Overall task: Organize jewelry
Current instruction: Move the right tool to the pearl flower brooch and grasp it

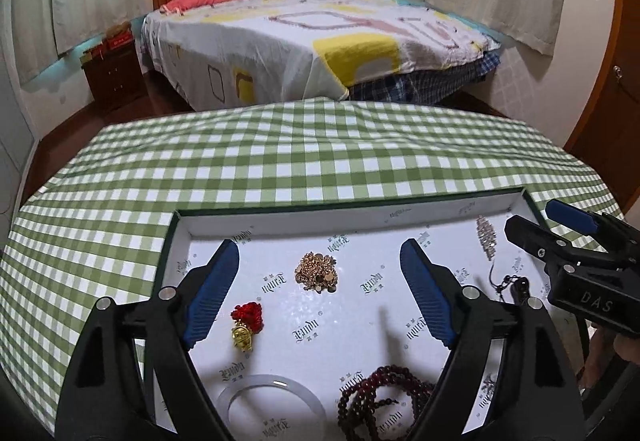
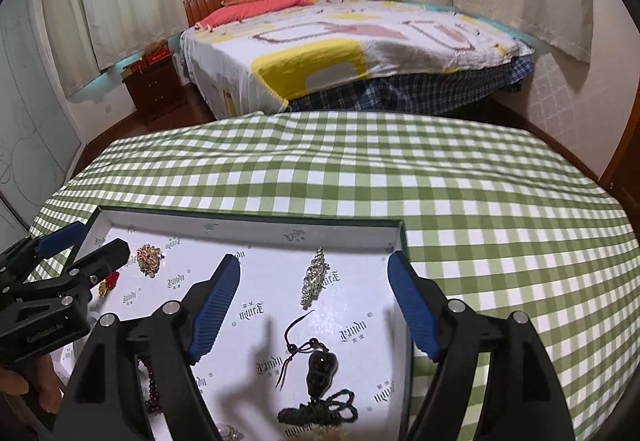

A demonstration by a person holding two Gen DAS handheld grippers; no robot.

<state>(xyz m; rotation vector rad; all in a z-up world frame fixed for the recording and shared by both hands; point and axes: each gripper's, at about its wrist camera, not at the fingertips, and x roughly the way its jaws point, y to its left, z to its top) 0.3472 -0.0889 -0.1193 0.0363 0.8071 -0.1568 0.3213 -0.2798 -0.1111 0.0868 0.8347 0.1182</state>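
Note:
A shallow white tray (image 1: 352,202) with a dark green rim lies on the checked tablecloth and holds the jewelry. My left gripper (image 1: 319,247) hangs open above it, nothing between its blue pads. Below it lie a gold chain pile (image 1: 316,273), a red-and-gold charm (image 1: 246,325), a clear bangle (image 1: 272,401) and dark red beads (image 1: 380,397). My right gripper (image 2: 313,259) is also open and empty, over the tray's right half, above a rhinestone piece (image 2: 316,277) and a black pendant on a cord (image 2: 320,365). Each gripper shows in the other's view: the right gripper (image 1: 534,217) and the left gripper (image 2: 100,238).
The green-and-white tablecloth (image 2: 480,201) covers the table around the tray, with its far edge toward a bed (image 1: 320,41). A wooden nightstand (image 1: 112,77) stands left of the bed. A hand (image 2: 40,389) grips the left tool's handle.

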